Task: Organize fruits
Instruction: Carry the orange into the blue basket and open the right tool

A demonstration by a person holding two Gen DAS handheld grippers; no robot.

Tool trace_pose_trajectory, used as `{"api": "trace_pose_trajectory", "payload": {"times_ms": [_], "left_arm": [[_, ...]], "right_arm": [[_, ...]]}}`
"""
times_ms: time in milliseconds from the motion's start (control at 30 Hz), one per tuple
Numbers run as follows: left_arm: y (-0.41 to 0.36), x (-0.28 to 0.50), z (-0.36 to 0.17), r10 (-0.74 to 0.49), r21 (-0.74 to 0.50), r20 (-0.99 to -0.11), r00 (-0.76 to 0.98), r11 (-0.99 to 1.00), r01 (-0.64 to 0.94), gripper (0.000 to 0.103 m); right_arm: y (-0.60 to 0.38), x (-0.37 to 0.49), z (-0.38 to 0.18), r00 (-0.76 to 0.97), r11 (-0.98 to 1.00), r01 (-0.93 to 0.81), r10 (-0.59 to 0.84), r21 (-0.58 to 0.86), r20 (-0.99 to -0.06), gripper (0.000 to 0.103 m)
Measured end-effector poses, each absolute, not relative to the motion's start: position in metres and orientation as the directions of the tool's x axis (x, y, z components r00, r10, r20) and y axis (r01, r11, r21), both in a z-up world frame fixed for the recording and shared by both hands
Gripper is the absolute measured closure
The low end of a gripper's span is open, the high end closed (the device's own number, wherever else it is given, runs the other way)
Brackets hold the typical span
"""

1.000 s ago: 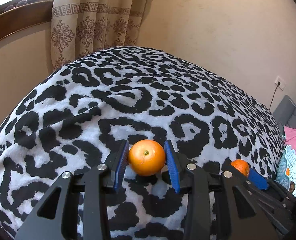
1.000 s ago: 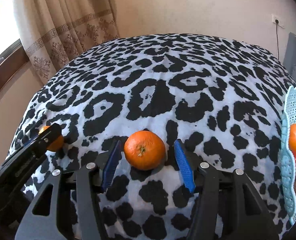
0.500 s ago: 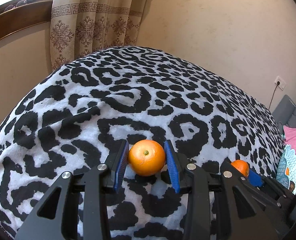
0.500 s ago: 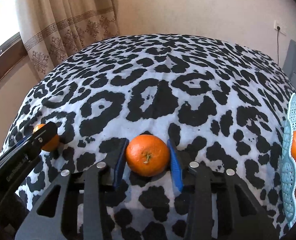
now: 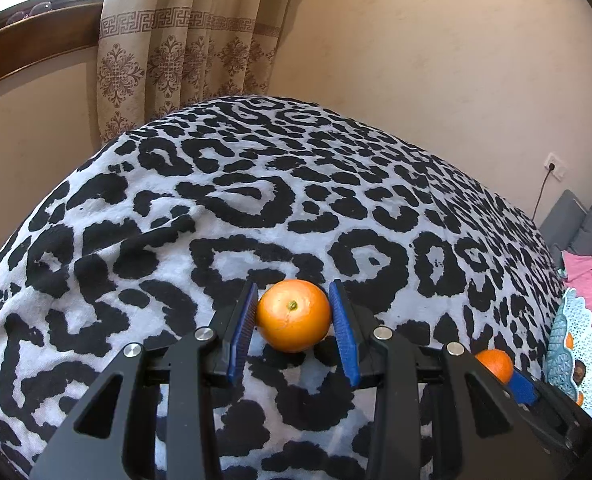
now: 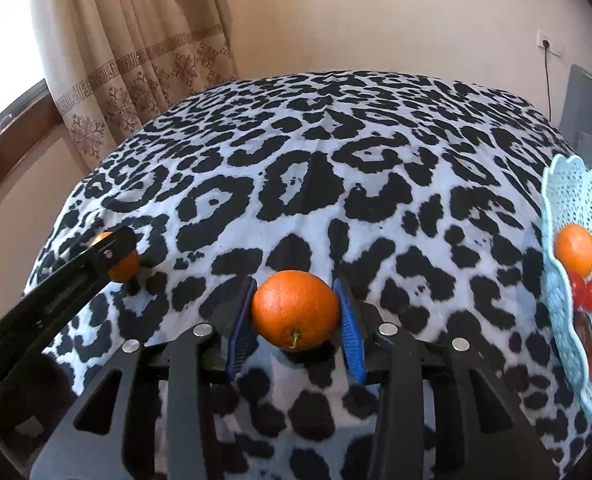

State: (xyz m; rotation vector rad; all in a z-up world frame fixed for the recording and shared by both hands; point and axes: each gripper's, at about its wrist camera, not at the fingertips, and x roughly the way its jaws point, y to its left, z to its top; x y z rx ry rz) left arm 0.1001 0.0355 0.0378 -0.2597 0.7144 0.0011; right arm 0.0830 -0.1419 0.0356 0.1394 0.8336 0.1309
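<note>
in each tool (image 5: 291, 316) (image 6: 296, 312), one gripped orange (image 5: 293, 315) (image 6: 295, 310)

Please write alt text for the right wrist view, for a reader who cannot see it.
The right tool grips an orange between its blue pads, over a black-and-white leopard-print blanket. At the right edge, a light blue lattice fruit basket holds oranges and small red fruits; at left, the left tool holds another orange.
</note>
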Motion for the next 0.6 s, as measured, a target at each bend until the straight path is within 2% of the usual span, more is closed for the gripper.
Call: {"api": "trace_pose_trajectory", "payload": {"times_ms": [600], "left_arm": [[0.019, 0.087, 0.048, -0.131, -0.23, -0.605, 0.785, 0.973, -0.014, 0.066]], "right_arm": [[-0.164, 0.026, 0.059, 0.702, 0.969, -0.027, 0.194, 0.247, -0.686, 0.062]]}}
